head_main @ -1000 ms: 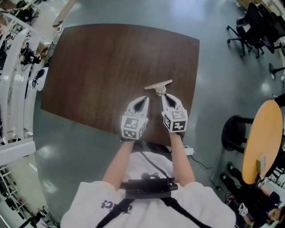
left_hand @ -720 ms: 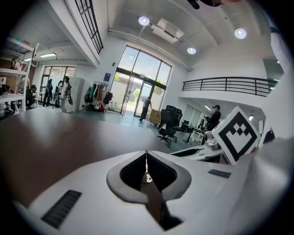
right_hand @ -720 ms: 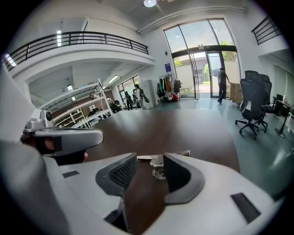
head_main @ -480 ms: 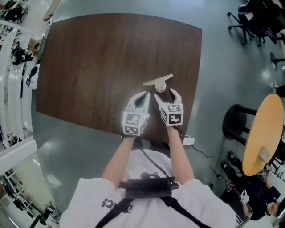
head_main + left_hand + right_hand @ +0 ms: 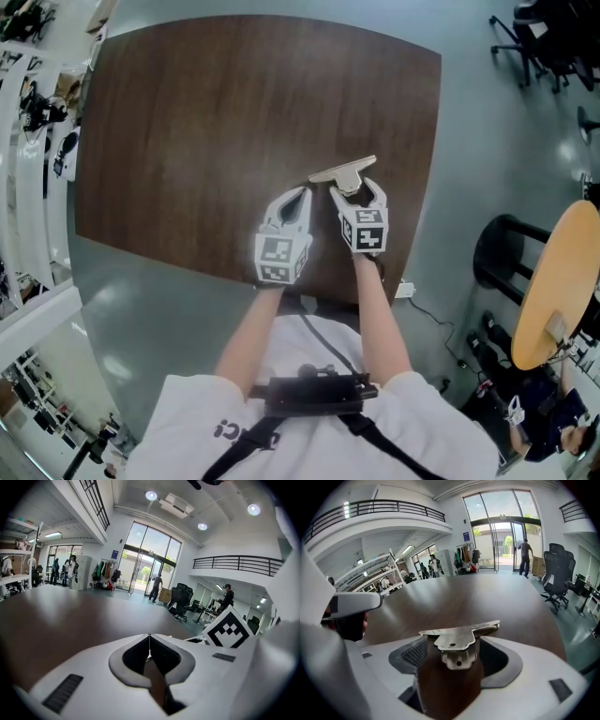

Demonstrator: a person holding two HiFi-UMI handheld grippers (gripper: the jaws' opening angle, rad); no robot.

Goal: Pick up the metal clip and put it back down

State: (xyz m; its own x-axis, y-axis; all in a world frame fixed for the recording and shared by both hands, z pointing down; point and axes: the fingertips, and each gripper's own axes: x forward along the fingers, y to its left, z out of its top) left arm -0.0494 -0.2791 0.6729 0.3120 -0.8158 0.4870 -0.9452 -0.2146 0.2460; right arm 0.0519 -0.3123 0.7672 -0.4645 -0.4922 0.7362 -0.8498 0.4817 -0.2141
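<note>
Desk (image 5: pixel 187 122) of dark brown wood grain, broad and round-cornered, fills the head view, bare except near its front edge, where a person in a white shirt reaches both arms over it. The left tool (image 5: pixel 298 197), white plastic with a black-and-white marker cube, hangs just beside its partner with its jaws closed together on nothing, as its own view shows. The right tool (image 5: pixel 356 190), of the same make, has just been opening its jaws and now stands at its widest, the pads clear on either side of the silvery, T-shaped sheet-metal clip (image 5: pixel 457 641). The metal clip appears to lie on the desk close to the front right, its stem pointing back between those spread jaws and its long crossbar lying across just past the fingertips. It looks thin, bright and smooth: a flat bar joined to a shorter tab with a small hole, and below that a folded lug with a second hole. Judged from this, it should be light and stiff but slippery against the pads, and likely to twist if gripped off-centre. The tab and lug between the jaws look the surest place to take hold, not the thin crossbar.
</note>
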